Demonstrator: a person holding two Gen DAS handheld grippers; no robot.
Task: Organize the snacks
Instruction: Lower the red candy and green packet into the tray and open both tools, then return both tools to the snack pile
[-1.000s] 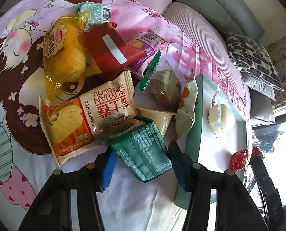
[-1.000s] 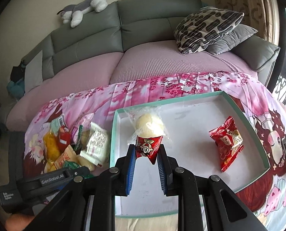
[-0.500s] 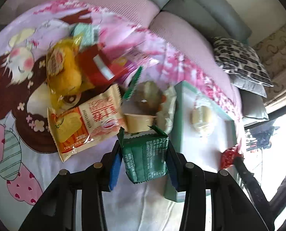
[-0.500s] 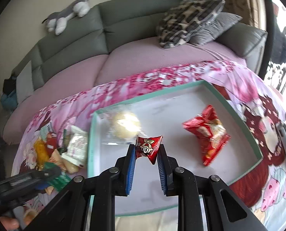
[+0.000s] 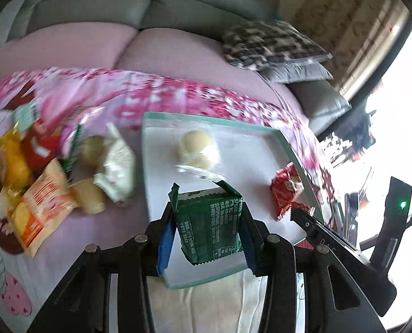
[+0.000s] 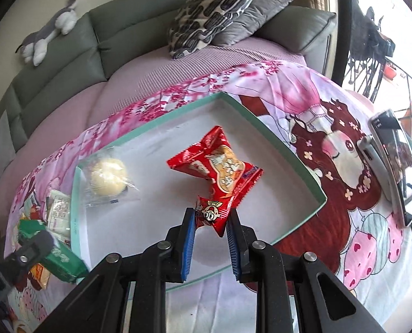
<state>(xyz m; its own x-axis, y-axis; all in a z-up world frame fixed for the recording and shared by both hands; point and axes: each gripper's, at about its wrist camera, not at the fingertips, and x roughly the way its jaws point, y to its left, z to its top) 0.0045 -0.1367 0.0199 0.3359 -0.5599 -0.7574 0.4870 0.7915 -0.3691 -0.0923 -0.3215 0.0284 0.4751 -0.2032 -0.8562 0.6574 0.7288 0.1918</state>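
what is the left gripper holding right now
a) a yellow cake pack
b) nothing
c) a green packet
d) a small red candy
c: the left gripper is shut on the green packet, held over the tray; the small red candy is in the right gripper.

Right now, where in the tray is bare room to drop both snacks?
Tray: bare floor along the near rim, and between the bun and the large red packet. Crowded: the snack pile beside the tray.
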